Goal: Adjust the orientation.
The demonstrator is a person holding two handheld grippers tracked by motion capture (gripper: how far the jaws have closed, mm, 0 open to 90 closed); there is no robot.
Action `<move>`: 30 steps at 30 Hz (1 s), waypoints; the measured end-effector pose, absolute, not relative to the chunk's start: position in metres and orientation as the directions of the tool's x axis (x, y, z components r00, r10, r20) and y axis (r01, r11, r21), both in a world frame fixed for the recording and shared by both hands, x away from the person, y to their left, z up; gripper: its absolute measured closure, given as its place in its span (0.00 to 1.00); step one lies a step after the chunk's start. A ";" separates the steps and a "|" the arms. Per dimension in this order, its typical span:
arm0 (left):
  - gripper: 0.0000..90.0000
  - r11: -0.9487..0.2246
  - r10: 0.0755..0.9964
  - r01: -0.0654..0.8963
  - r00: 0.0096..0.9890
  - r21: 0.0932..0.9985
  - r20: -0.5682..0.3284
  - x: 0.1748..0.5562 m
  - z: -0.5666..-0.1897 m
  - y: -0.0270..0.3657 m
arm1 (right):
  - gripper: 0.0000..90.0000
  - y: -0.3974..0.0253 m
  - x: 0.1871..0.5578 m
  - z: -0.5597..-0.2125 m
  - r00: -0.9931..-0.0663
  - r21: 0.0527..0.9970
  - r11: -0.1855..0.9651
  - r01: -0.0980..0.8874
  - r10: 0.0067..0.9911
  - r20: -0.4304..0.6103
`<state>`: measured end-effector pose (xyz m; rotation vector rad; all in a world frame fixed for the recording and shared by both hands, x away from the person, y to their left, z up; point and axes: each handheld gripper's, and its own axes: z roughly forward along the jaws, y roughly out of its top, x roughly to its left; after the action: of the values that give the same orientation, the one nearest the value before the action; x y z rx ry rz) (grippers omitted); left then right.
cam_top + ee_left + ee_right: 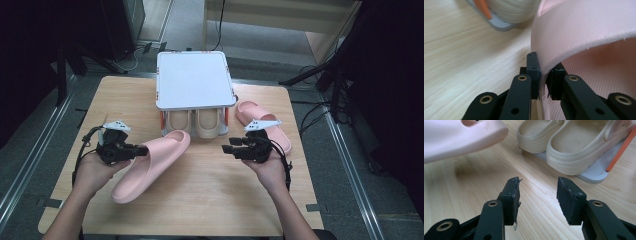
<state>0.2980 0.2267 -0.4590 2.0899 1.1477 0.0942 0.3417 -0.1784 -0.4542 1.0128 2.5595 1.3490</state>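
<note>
Your left gripper is clamped on the strap edge of the pink slipper, its jaws pressed against either side of that pink band, as the left gripper view shows up close. The slipper lies on the wooden table at the left of centre, toe pointing far and right toward the shoe rack, heel toward the near left edge, with your gripper meeting it from the left at its middle. Your right gripper hovers to the right of the slipper, a little apart from it, jaws spread with nothing between them; in the right gripper view the slipper's toe sits at the far left, beyond the jaws. A pair of beige clogs sits on the rack's lower shelf, just beyond the toe. A second pink slipper lies at the far right, behind your right hand.
</note>
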 end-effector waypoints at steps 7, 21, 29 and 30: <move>0.91 -0.388 0.708 0.677 0.653 0.626 -0.267 0.308 -0.463 0.201 | 0.60 -0.186 0.332 -0.455 -0.767 0.758 0.389 0.524 0.603 0.220; 0.90 -0.504 0.662 0.642 0.717 0.578 -0.219 0.323 -0.479 0.154 | 0.60 -0.199 0.317 -0.458 -0.739 0.753 0.367 0.545 0.634 0.226; 0.87 -0.541 0.662 0.614 0.732 0.574 -0.160 0.328 -0.497 0.141 | 0.60 -0.191 0.312 -0.464 -0.746 0.743 0.379 0.552 0.623 0.236; 0.87 -0.540 0.663 0.614 0.732 0.576 -0.158 0.328 -0.497 0.140 | 0.60 -0.190 0.312 -0.465 -0.749 0.741 0.384 0.550 0.620 0.234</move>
<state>0.3278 0.1403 -0.4974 2.3129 0.9609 0.1042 0.3118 -0.1899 -0.4646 1.0787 2.5445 1.3130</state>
